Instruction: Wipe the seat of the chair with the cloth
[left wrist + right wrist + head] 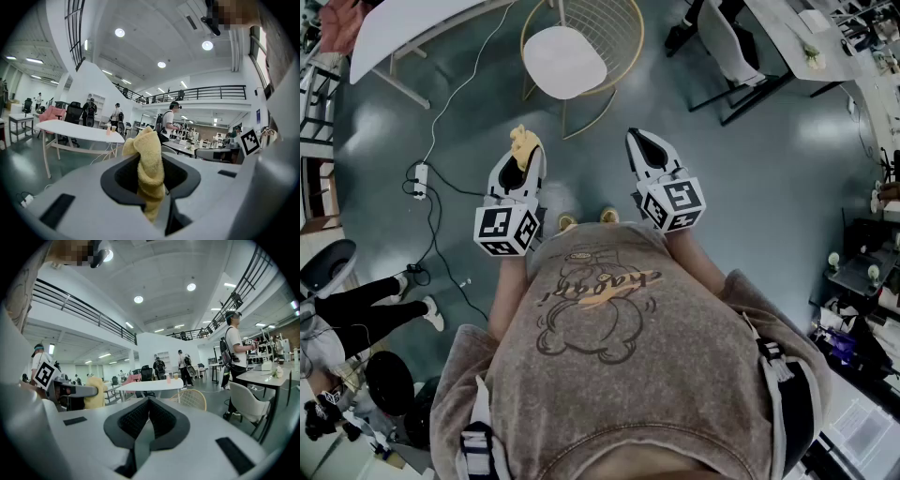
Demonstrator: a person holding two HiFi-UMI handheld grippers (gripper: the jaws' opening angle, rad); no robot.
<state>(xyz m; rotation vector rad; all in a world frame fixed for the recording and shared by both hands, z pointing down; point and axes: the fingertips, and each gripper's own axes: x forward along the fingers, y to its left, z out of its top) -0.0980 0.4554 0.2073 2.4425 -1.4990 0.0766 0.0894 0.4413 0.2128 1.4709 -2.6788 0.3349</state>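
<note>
Closest in, the person's brown printed sweatshirt (623,347) fills the foreground, and both grippers are held out level in front of it, well above the floor, side by side but apart. The left gripper (522,161) has its jaws pinched tight on a yellow cloth (149,168); the cloth is bunched into a narrow twist between the jaws, and a crumpled tuft of it sticks up past the tips. The right gripper (644,146) has its jaws closed against each other with nothing between them. Each one carries its marker cube at the near end, the left cube (505,231) and the right cube (675,204) sitting close to the person's chest. Just below the grippers the toes of the person's shoes (584,219) show on the grey-green floor (741,178). Off to the left a white power strip (420,180) lies on the floor with cables running from it. Straight ahead stands the chair (565,60), with a white seat inside a gold wire frame; it is well clear of both grippers, and the cloth is not touching it. Beyond the chair to the left is a white table (403,33), and further back people stand about among desks
</note>
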